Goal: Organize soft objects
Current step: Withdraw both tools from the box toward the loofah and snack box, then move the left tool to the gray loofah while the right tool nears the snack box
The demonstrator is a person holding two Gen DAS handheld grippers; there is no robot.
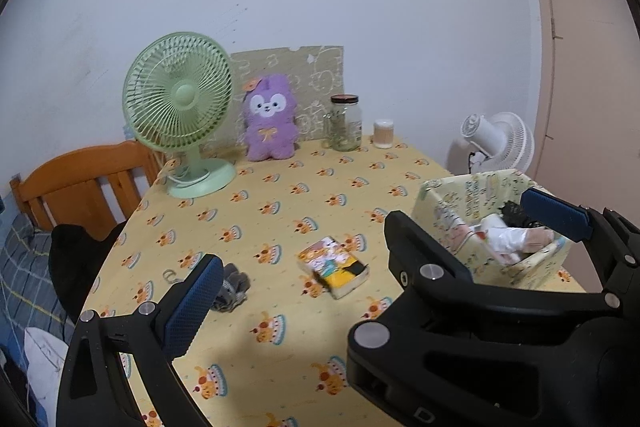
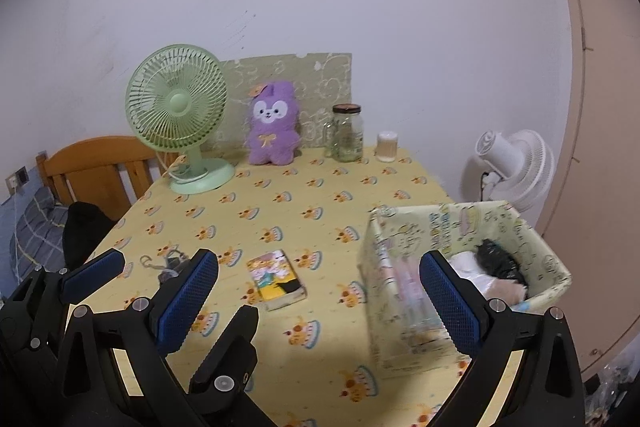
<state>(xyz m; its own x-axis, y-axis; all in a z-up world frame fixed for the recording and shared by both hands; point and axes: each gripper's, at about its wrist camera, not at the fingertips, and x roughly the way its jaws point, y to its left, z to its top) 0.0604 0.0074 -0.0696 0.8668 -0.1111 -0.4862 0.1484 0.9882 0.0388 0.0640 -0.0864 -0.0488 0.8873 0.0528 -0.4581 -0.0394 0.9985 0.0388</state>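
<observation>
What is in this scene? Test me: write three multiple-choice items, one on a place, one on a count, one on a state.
1. Where is the purple plush?
A. Between the green fan and the glass jar
B. Inside a fabric box
C. Lying on a book

2. How many fans are in view?
A. One
B. Two
C. Three

3. What state is the glass jar in?
A. Tipped on its side
B. Upright, with no lid
C. Upright, with its lid on

Answers:
1. A: the purple plush sits at the back of the table, with the green fan on one side and the glass jar on the other.
2. B: there is only the green fan and a white fan beyond the table.
3. C: the jar stands upright with a dark lid on top.
</observation>
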